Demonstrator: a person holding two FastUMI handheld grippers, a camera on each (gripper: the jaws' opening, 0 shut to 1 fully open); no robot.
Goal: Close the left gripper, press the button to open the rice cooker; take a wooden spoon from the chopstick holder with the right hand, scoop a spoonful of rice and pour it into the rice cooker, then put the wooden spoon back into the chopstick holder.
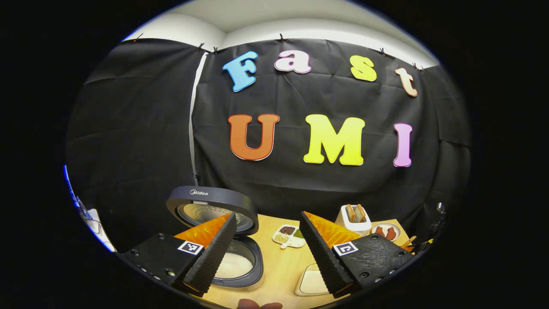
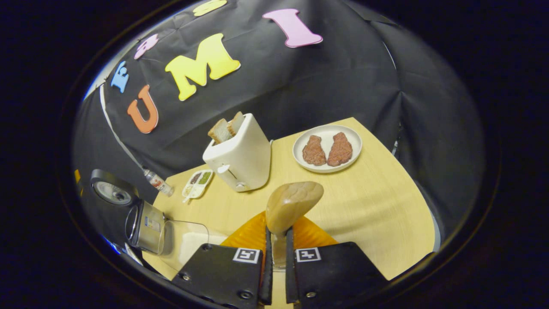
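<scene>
The rice cooker [image 1: 240,274] stands open at the lower left of the left gripper view, its lid [image 1: 212,206] raised and white rice in its pot. My left gripper [image 1: 268,216] hovers open above the table with nothing between its fingers. In the right gripper view, my right gripper [image 2: 279,234] is shut on the handle of the wooden spoon [image 2: 294,204]. The spoon's bowl points up and forward over the table, with no rice showing on it. The rice cooker [image 2: 143,225] sits far left there, with a clear rice container [image 2: 184,240] beside it.
A white toaster [image 2: 238,154] with bread slices stands mid-table. A plate [image 2: 328,169] holding two meat pieces is at the back right. A divided dish of beans [image 2: 197,183] and a small bottle [image 2: 158,182] lie near the wall. The rice container [image 1: 313,281] sits under my left gripper.
</scene>
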